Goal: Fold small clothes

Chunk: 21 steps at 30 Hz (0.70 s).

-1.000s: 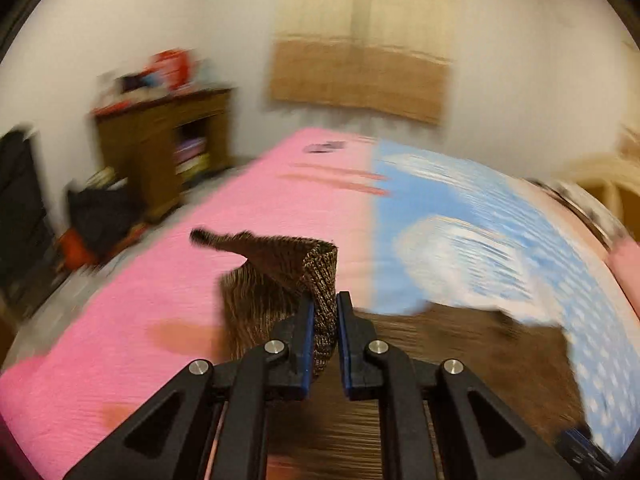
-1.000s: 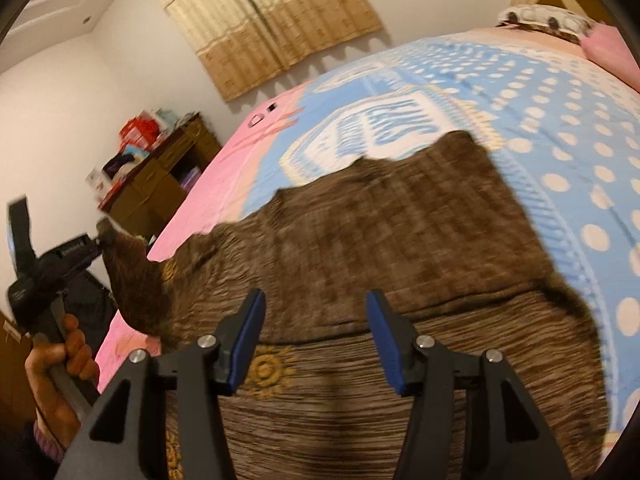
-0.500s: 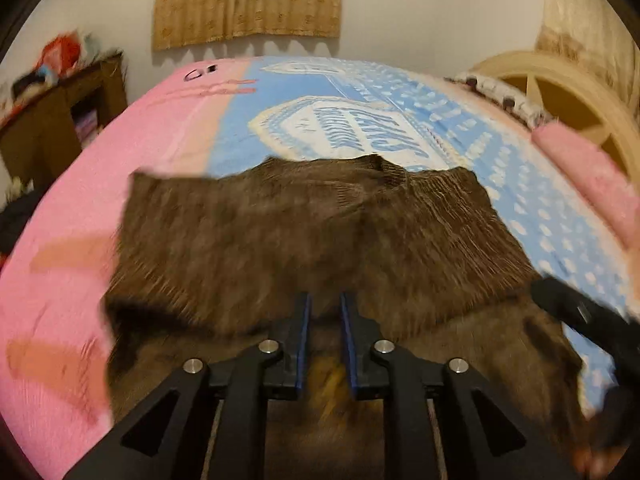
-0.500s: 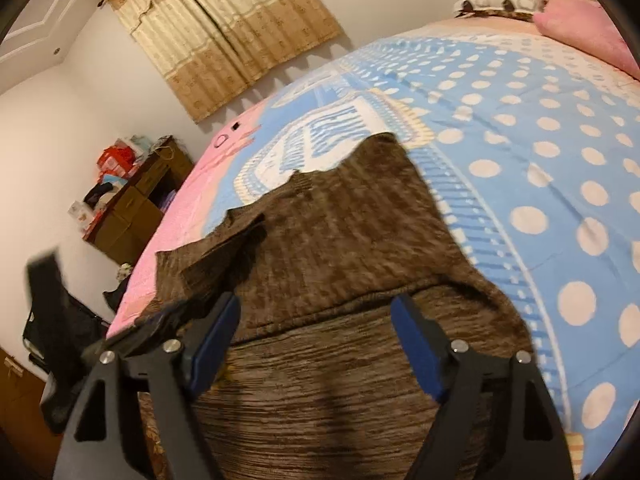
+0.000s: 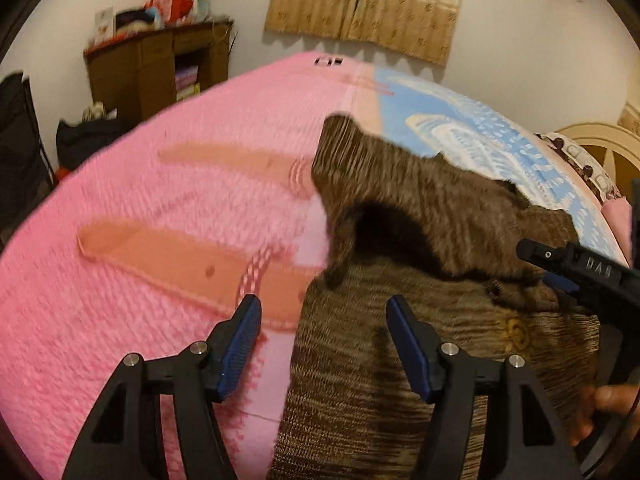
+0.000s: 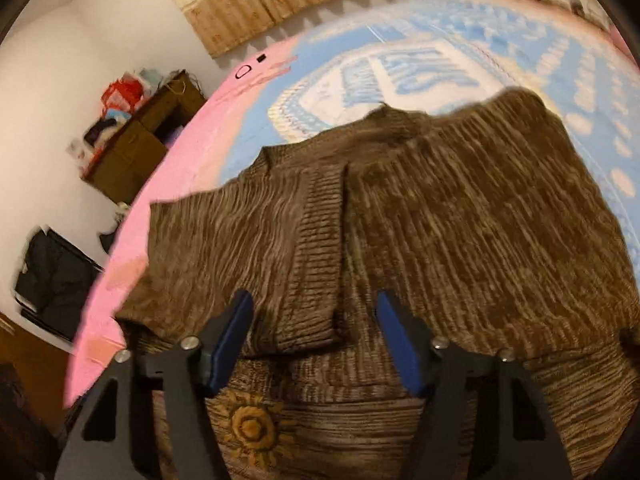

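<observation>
A brown knit sweater [image 6: 460, 220] lies flat on the bed's pink and blue blanket [image 5: 160, 208], both sleeves folded in across its chest. My left gripper [image 5: 324, 344] hovers over the sweater's left edge [image 5: 344, 400]; its jaws are opening and the pads touch nothing. My right gripper [image 6: 316, 336] stands above the ribbed cuff [image 6: 316, 280] of the folded sleeve. Its jaws are closing, with the cuff lying below the gap and no pad pressing on it. A gold sun emblem [image 6: 252, 428] shows on the lower front. The left wrist view catches the right gripper [image 5: 576, 272] at the far right.
A wooden cabinet [image 5: 156, 68] with clutter on top stands by the far wall left of the bed. A tan curtain [image 5: 368, 4] hangs behind it. A dark bag [image 5: 88, 136] sits on the floor at left. A cream headboard [image 5: 600, 144] and a person's fingers [image 5: 612, 400] show at right.
My left gripper let go of the sleeve, which now lies folded over the chest, then sank and swung toward the pink side with jaws spread. The right jaws widened, then narrowed over the cuffs.
</observation>
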### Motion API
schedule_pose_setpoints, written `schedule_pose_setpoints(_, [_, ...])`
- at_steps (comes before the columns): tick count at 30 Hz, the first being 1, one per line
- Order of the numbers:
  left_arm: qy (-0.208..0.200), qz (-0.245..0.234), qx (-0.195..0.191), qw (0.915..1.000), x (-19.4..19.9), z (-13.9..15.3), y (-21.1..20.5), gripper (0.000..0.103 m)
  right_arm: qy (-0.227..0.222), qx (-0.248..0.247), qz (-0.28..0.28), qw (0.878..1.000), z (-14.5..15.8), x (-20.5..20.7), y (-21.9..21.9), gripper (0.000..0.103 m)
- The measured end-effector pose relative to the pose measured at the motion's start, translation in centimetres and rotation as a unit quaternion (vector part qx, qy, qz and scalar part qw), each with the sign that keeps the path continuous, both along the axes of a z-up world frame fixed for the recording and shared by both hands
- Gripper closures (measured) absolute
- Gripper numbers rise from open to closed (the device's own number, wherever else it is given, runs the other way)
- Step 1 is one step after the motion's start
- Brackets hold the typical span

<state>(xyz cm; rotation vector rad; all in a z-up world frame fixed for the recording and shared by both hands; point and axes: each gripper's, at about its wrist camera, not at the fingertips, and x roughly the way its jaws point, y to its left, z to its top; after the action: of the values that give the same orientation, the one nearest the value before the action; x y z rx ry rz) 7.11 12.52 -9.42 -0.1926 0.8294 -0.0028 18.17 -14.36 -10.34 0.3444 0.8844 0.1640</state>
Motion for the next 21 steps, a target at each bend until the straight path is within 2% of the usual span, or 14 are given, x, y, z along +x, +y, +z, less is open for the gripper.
schedule_pose_setpoints(1, [-0.001, 0.002, 0.0, 1.0, 0.1, -0.2, -0.1, 0.037, -0.005, -0.019, 0.007, 1.0, 0.1, -0.1, 0.5, 0.072])
schedule_pose_setpoints(2, [-0.006, 0.006, 0.004, 1.0, 0.1, -0.1, -0.2, 0.037, -0.001, -0.039, 0.026, 0.999, -0.1, 0.0, 1.2, 0.079])
schedule_pose_setpoints(3, [-0.007, 0.009, 0.007, 0.9999, 0.3, 0.0, -0.5, 0.037, 0.001, -0.05, 0.034, 0.998, -0.2, 0.1, 1.6, 0.08])
schedule_pose_setpoints(5, [-0.009, 0.022, 0.01, 0.9997, 0.3, 0.0, -0.4, 0.037, -0.005, -0.067, 0.045, 0.997, 0.2, 0.1, 1.8, 0.089])
schedule_pose_setpoints(8, [-0.009, 0.04, -0.001, 0.9992, 0.3, -0.3, 0.4, 0.037, -0.037, -0.069, 0.032, 0.996, 2.2, -0.5, 0.3, 0.093])
schedule_pose_setpoints(11, [-0.011, 0.047, -0.005, 0.9988, 0.4, -0.3, 0.5, 0.037, -0.064, -0.081, 0.029, 0.994, 3.7, -1.3, -1.2, 0.093])
schedule_pose_setpoints(15, [-0.005, 0.055, 0.021, 0.9983, 0.7, -0.2, -0.2, 0.037, -0.037, -0.113, 0.011, 0.993, 1.9, -1.0, -2.2, 0.089])
schedule_pose_setpoints(16, [-0.004, 0.056, 0.024, 0.9981, 0.9, -0.1, -0.1, 0.037, -0.015, -0.104, 0.005, 0.994, 0.8, -0.8, -2.8, 0.089])
schedule_pose_setpoints(18, [-0.014, 0.054, 0.027, 0.9981, 0.9, 0.9, 0.0, 0.037, -0.004, -0.077, -0.003, 0.997, 0.1, -1.0, -3.6, 0.089])
schedule_pose_setpoints(19, [-0.027, 0.05, 0.026, 0.998, 0.8, 1.4, 0.1, 0.037, -0.012, -0.063, 0.0, 0.998, 0.3, -1.3, -3.8, 0.089])
schedule_pose_setpoints(21, [-0.04, 0.038, 0.033, 0.9979, 1.4, 2.5, -0.3, 0.037, -0.039, -0.058, 0.008, 0.998, 1.2, -2.0, -3.2, 0.08])
